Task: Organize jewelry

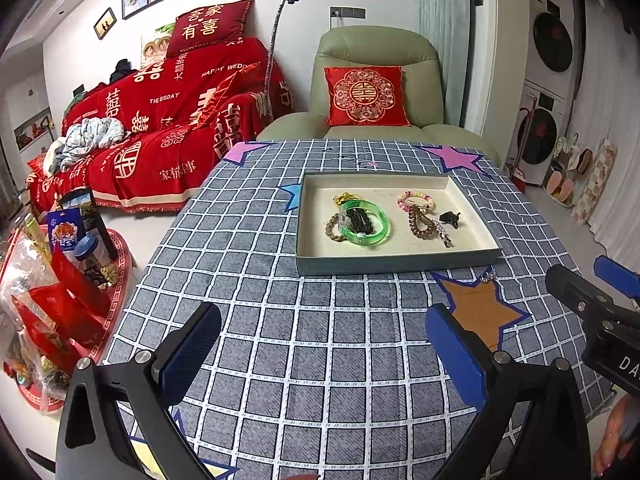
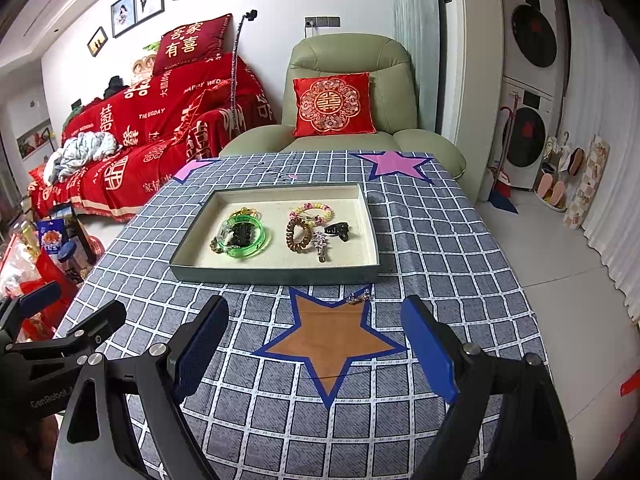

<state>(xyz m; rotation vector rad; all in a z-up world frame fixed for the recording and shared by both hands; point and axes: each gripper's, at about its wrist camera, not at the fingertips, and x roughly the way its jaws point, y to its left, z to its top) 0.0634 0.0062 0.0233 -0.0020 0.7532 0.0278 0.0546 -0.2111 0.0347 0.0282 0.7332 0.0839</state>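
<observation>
While both my hands were low over the table (image 2: 460,240) with its grey-blue checked cloth, my left tool (image 1: 320,348) had its two blue pads spread wide with nothing between them. My right tool (image 2: 316,344) was spread wide too, and it was empty as well. It hung over a big orange star with a blue edge (image 2: 328,340) printed on the cloth.

On the middle of the table lay a flat grey cardboard tray with a cream inside (image 2: 188,270). Most of the jewelry was in it. On its left side was a see-through green plastic bangle (image 2: 262,240), with a dark beaded piece (image 2: 240,236) inside its ring. A yellow ring-shaped thing (image 2: 248,211) peeked out behind the bangle, and a small brown braided band (image 2: 214,245) lay at its left edge. On the right side of the tray was a bracelet of pink and yellow beads (image 2: 312,210), and just in front of it a brown wooden bead bracelet (image 2: 298,236). Next to that lay a sparkly silver hair clip (image 2: 320,246) and a small black claw clip (image 2: 338,230).

One little shiny silver piece (image 2: 360,297) was outside the tray. It lay on the cloth at the top right point of the orange star, near the tray's front wall.

Behind the table stood a pale green armchair (image 2: 344,56) with a red cushion (image 2: 334,104) on it.
</observation>
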